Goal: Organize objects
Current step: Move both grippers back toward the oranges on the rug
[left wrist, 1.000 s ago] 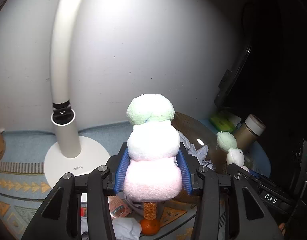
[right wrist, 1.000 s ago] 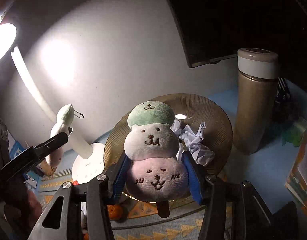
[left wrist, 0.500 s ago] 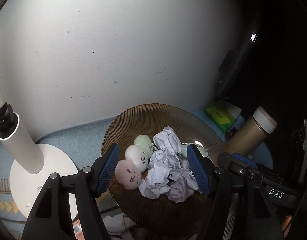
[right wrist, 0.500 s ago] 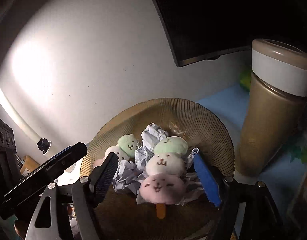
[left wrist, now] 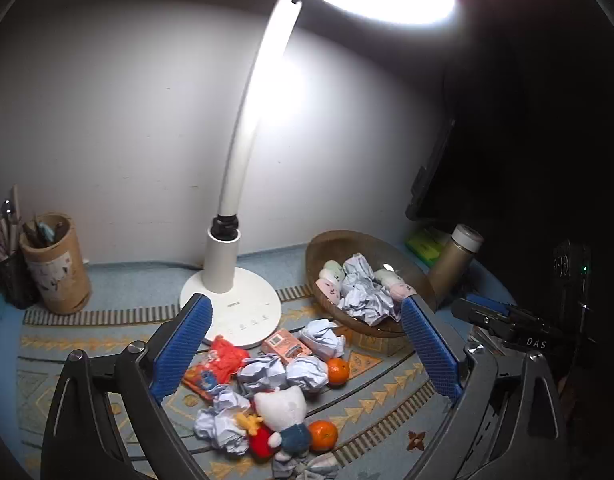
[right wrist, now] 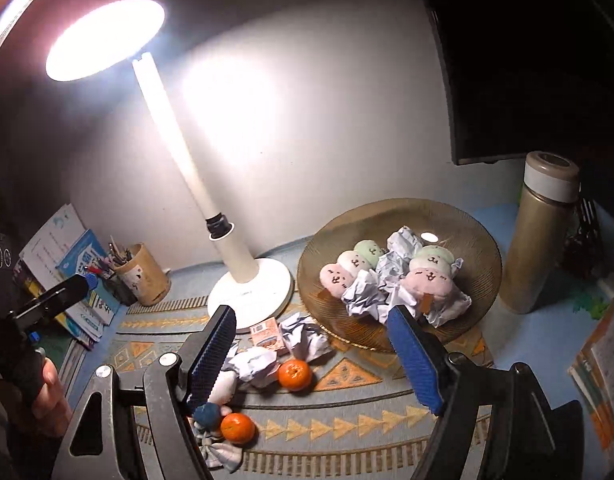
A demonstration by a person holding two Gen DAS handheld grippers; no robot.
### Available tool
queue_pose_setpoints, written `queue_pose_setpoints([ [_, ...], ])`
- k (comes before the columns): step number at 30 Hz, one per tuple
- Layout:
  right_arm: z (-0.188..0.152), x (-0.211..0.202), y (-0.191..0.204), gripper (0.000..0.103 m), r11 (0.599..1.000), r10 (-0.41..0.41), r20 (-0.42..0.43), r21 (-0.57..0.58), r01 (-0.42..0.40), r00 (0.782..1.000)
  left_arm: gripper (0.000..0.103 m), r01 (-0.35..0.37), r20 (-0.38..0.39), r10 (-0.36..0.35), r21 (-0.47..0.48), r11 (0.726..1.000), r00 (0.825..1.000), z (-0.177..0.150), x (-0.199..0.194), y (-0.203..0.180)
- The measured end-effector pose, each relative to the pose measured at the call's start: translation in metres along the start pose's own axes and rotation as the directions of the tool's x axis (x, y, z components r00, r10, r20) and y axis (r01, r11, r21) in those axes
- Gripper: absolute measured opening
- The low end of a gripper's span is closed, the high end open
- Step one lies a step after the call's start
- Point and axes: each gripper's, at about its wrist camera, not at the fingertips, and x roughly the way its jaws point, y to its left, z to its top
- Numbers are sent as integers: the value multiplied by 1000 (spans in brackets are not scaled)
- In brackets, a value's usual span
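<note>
Biggest thing around: white desk lamp (left wrist: 243, 184), head lit, round base sitting on a patterned mat (right wrist: 347, 408) over a blue desk. Dark monitor (right wrist: 523, 60) back right against the wall.

Next down, brown ribbed glass bowl (right wrist: 479, 236) just right of the lamp base. Inside: two three-ball plush dumpling skewers, left skewer (right wrist: 349, 266) lying pink-white-green on the bowl's left side, right skewer (right wrist: 429, 270) on the right with its orange stick end poking toward the camera, crumpled paper balls in bowl (right wrist: 381, 280) wedged between and around them. Gold thermos (right wrist: 541, 232) standing upright just right of the bowl, apart from it.

Left gripper (left wrist: 303, 344) spread wide, blue pads gripping nothing, hovering over the mat clutter. Right gripper (right wrist: 311, 354) same deal, fully released, empty, pointing at the bowl's front rim.

Cardboard pen holder (left wrist: 57, 264) far left, books (right wrist: 73, 264) stacked beside it in the right wrist view.

Loose stuff on the mat in front of the lamp base: white kitty plush (left wrist: 281, 420) with red and blue bits, red snack packet (left wrist: 217, 364), small pink carton (left wrist: 285, 344), several loose paper wads (left wrist: 283, 372) near it, two mandarins, upper mandarin (left wrist: 338, 371) just beside a wad, lower mandarin (left wrist: 322, 435) touching the plush.
</note>
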Motion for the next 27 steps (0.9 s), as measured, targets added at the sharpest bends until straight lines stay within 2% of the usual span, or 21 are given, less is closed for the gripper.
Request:
queue_pose_setpoints([
  [4,-48,30,15,77,999,0,-60,-35,-2,998,96,-124,-8,124,-80,989,992,-36,-20,45],
  [6,-74,51,17,77,997,58,-68,-43,-61,996,96,-200,-49,196,-133,971,979,-71,-7,70],
  [8,-95,73,18,77,995,80,-110,-47,-86,991,96,-256,-106,241,-159,953,965,-103,13,90],
  [11,-113,91,21,77,995,47,-155,-79,-60,987,95,-254,-167,221,-210,944,961,-137,32,108],
  [13,-122,99,24,77,993,15,-167,-111,-34,986,95,-240,-165,207,-220,945,964,-147,37,107],
  [14,-122,101,26,77,992,4,-176,-120,-26,984,95,-251,-171,218,-203,947,961,-148,37,105],
  [16,-123,99,32,77,988,-14,-153,-151,-10,988,95,-254,-130,235,-164,953,963,-148,32,97],
  [21,-127,98,42,77,977,-60,-131,-211,31,990,95,-264,-123,250,-108,959,960,-149,29,86],
  [27,-125,99,34,77,985,-48,-137,-171,24,989,95,-256,-121,242,-110,961,963,-148,28,86],
])
